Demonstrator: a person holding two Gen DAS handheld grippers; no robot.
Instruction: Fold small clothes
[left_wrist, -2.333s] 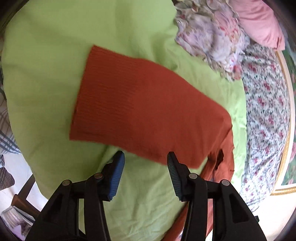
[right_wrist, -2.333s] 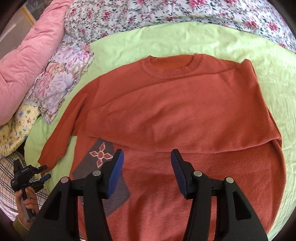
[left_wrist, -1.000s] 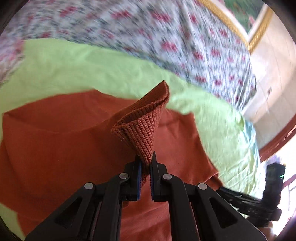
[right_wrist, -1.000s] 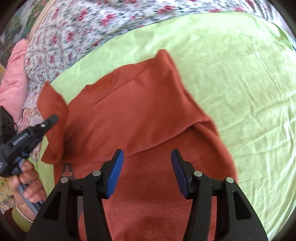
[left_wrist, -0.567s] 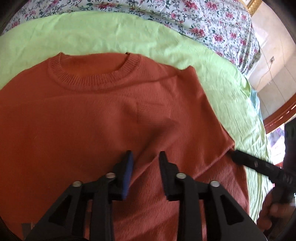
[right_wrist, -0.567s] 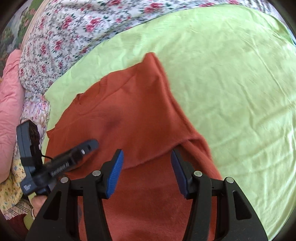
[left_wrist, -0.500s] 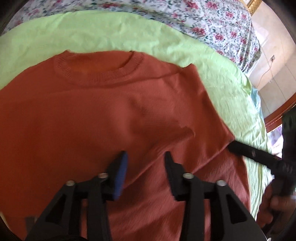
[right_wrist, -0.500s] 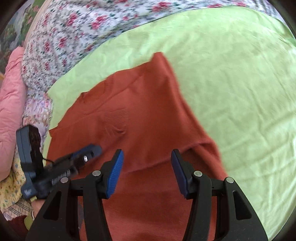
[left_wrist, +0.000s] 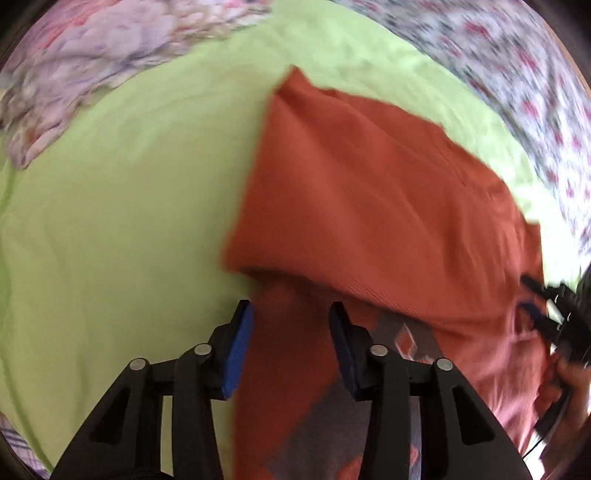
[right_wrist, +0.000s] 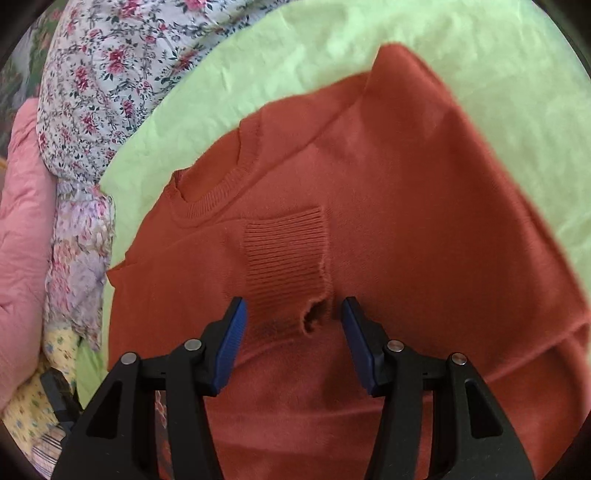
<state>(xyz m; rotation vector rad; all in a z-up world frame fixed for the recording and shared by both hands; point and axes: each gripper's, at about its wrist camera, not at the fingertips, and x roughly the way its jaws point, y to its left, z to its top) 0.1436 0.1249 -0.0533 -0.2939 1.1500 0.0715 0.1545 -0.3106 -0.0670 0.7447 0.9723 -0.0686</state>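
The rust sweater (right_wrist: 388, 221) lies on the green sheet (right_wrist: 461, 44) with both sleeves folded in, and with both the left gripper (left_wrist: 290, 332) and right gripper (right_wrist: 291, 328) released and empty, the hem corners should be pinched evenly before folding upward.

Sweater (right_wrist: 369, 229) on sheet (right_wrist: 303, 55)

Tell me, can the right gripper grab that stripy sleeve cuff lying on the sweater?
Probably yes. The right gripper is open, and the ribbed cuff lies flat atop the rust-orange sweater just ahead of its fingers, with nothing covering it.
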